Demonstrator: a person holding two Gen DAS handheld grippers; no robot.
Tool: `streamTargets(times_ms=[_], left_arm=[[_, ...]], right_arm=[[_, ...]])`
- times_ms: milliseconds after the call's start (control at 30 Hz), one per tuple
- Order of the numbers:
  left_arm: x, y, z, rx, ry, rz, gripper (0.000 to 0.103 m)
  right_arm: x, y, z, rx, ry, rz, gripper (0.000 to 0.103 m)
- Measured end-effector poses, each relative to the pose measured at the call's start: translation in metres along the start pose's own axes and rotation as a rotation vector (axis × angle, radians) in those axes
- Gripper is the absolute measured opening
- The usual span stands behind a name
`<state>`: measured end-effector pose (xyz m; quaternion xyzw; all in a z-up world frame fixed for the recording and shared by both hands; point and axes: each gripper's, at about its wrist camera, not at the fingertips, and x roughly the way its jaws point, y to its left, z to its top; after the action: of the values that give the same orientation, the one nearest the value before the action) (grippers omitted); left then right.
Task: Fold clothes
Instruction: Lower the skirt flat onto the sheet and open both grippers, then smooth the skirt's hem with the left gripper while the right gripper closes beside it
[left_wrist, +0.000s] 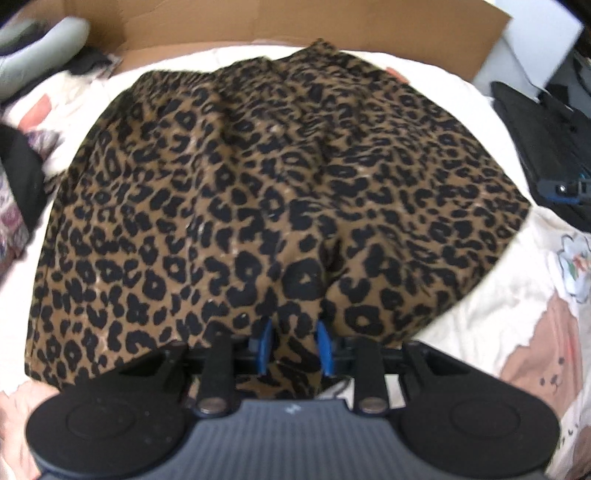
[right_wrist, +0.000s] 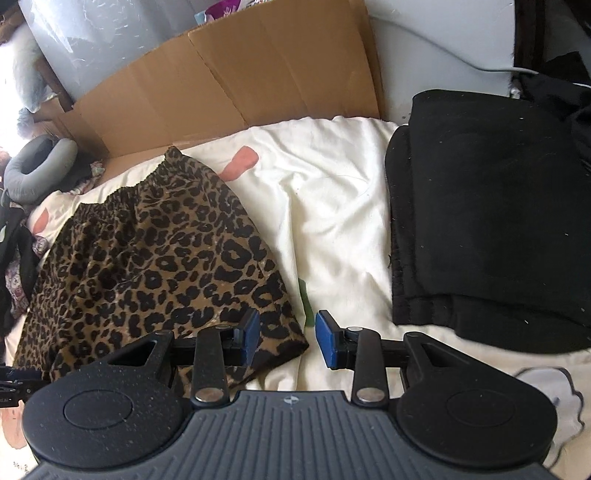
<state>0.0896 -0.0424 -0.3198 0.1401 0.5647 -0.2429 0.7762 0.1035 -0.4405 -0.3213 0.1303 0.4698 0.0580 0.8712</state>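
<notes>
The leopard-print skirt lies spread on the white bedcover, its gathered waistband at the far end, away from the fingers, and its hem nearest them, so its length runs straight ahead of both tools. The left gripper is clenched on a bunched fold of the hem, cloth pinched between the blue fingers. The right gripper stands parted over the near right hem corner; its left finger overlaps the cloth, whether gripping I can't tell. Right of those fingers sits a folded black garment; beyond, cardboard.
</notes>
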Motion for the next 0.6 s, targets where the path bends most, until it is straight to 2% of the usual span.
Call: streamTargets(times_ms=[233,467,600], left_arm=[[0.012,0.007,-0.001,0.013,0.006,0.038,0.032],[0.017,0.016,-0.001,-0.002,0.018,0.051,0.037],[0.016,0.016,-0.004,0.001,0.019,0.053,0.038]], right_arm=[[0.030,-0.011,0.005,0.041,0.015,-0.002,0.030],[0.044,-0.009,-0.002,0.082,0.024,0.002,0.028],[0.043,0.000,-0.009,0.043,0.033,0.005,0.028]])
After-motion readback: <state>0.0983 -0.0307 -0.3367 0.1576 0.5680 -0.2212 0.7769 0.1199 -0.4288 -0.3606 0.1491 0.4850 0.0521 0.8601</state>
